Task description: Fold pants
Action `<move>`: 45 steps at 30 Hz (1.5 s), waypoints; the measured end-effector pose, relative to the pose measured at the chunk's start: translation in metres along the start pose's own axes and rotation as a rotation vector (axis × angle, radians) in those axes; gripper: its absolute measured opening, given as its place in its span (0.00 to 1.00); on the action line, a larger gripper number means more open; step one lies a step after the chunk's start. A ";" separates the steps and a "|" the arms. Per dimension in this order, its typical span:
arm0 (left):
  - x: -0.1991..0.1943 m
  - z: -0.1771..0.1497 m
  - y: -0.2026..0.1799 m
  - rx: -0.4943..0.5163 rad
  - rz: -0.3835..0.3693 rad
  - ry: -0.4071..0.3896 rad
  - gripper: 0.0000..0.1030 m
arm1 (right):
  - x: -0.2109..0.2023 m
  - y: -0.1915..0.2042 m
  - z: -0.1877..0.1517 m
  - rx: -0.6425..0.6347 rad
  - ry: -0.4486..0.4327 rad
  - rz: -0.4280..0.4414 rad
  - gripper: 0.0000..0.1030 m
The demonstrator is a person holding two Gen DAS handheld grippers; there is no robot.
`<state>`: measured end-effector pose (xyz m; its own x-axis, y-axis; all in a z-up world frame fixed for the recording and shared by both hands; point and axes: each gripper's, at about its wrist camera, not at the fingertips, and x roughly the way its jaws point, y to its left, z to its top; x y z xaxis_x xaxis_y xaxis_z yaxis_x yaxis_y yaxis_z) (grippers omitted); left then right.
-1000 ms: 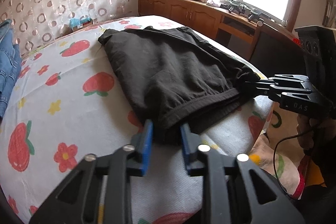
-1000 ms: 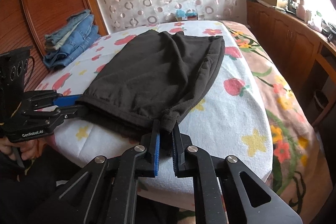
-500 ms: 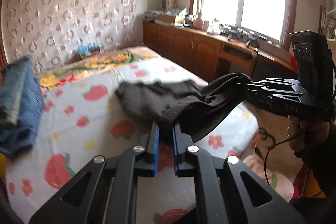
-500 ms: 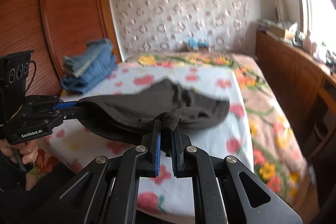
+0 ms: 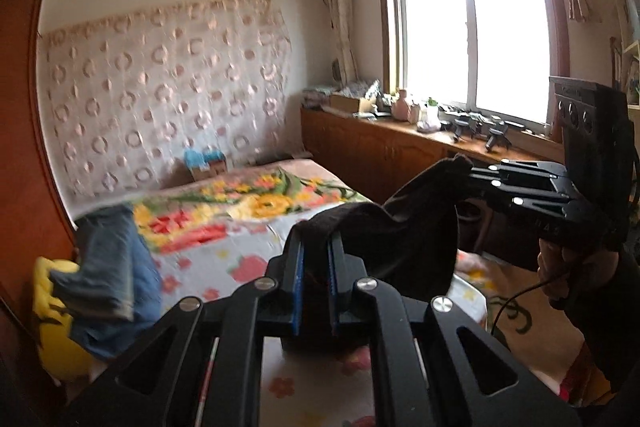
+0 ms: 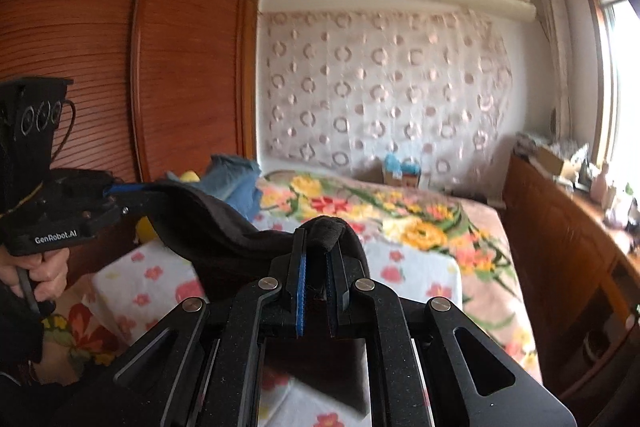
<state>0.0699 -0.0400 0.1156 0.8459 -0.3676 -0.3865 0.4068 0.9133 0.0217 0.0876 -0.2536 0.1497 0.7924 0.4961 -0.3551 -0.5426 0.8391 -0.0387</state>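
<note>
Black pants (image 5: 404,227) hanging in air above flowered bed (image 5: 256,211), sagging between both grippers. Left gripper (image 5: 316,259) pinching one corner, fingers nearly closed. Right gripper (image 6: 318,255) clamping other corner likewise. Folded jeans (image 5: 108,267) lying on bed edge.

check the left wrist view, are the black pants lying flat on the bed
No, the black pants hang lifted above the bed, pinched at one end by the left gripper and at the other by the right gripper.
</note>
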 end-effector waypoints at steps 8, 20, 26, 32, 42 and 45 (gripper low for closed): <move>0.013 0.012 0.028 -0.006 0.047 0.019 0.06 | 0.035 0.002 0.020 -0.011 0.019 0.038 0.05; 0.097 0.079 0.091 0.040 0.127 -0.012 0.06 | 0.152 -0.032 0.094 -0.060 0.023 -0.032 0.05; 0.133 0.038 0.111 -0.011 0.118 0.093 0.06 | 0.194 -0.036 0.055 -0.059 0.141 0.007 0.05; 0.141 -0.016 0.106 -0.064 0.099 0.182 0.06 | 0.209 -0.023 -0.005 -0.040 0.282 0.066 0.05; 0.117 -0.067 0.077 -0.061 0.071 0.238 0.06 | 0.178 0.002 -0.041 -0.029 0.331 0.079 0.05; 0.108 -0.075 0.073 -0.070 0.059 0.242 0.06 | 0.168 0.008 -0.048 -0.022 0.335 0.080 0.05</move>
<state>0.1653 0.0001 0.0064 0.7567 -0.2681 -0.5962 0.3269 0.9450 -0.0100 0.2029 -0.1747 0.0448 0.6138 0.4559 -0.6445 -0.6078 0.7939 -0.0173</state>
